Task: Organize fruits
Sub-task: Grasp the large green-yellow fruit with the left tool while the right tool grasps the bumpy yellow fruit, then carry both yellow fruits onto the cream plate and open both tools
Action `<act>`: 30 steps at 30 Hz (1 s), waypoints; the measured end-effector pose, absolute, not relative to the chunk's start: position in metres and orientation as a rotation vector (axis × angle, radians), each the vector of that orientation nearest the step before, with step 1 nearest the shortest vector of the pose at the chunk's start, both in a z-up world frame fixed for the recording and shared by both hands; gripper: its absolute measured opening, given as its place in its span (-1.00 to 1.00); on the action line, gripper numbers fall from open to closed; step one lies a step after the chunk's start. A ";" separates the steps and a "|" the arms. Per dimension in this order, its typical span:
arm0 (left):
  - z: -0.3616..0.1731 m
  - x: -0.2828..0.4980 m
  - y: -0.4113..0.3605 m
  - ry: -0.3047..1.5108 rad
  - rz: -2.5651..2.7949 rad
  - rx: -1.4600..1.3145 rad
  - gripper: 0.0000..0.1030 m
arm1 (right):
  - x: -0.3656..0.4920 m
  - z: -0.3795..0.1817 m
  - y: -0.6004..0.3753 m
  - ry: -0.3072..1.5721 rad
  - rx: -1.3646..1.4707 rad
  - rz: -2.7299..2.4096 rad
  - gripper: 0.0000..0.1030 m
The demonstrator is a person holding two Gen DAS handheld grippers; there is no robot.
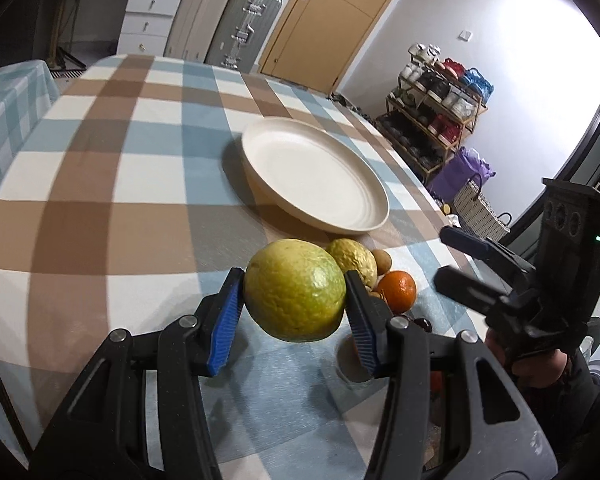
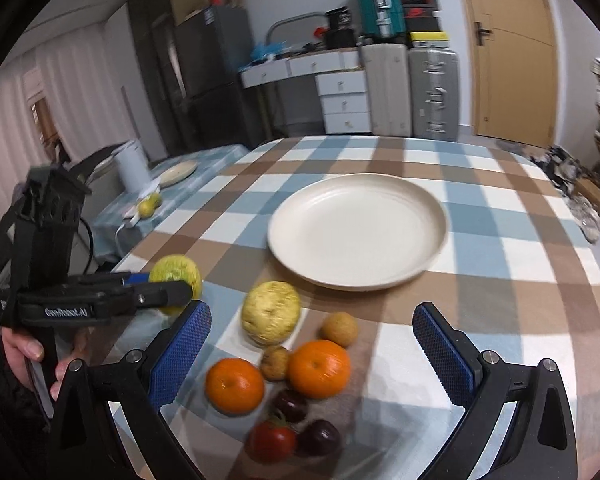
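Half hidden behind the left tongs [image 1: 295,306] and their green citrus [image 1: 295,290]: an orange [image 1: 398,290], dark cherries [image 1: 422,324], perhaps a tomato [image 1: 436,380]; motion-blurred in the right wrist view.

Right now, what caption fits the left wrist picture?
Left gripper lifts a green-yellow fruit toward the empty cream plate.

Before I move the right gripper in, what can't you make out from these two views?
- Left wrist view: the left gripper, shut on the large yellow-green citrus fruit, hides most of the fruit pile; only one orange tangerine shows.
- Right wrist view: the small dark red fruits are blurred; type unclear.
- Right wrist view: the cream round plate is motion-smeared.
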State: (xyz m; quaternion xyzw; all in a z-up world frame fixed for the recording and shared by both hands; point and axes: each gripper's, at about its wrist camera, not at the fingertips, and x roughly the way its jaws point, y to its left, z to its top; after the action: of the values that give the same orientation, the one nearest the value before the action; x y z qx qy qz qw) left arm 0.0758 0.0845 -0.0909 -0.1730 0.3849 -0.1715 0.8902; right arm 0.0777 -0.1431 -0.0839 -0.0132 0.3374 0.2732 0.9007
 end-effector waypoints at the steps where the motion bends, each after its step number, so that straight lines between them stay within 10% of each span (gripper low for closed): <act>1: -0.090 0.074 0.087 0.798 -0.353 -0.361 -0.09 | 0.079 -0.084 -0.139 0.704 -0.037 0.576 1.00; 22: -0.103 0.054 0.133 0.809 -0.283 -0.396 -0.09 | 0.108 -0.116 -0.066 0.851 -0.319 0.642 0.92; 30: -0.103 0.054 0.132 0.811 -0.282 -0.397 -0.09 | 0.110 -0.128 -0.052 0.890 -0.415 0.611 0.29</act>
State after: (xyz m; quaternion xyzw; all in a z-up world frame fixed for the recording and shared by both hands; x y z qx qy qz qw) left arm 0.0545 0.1317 -0.1030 -0.1913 0.3905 -0.1359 0.8902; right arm 0.1097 -0.0519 -0.1277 -0.1959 0.4207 0.2887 0.8374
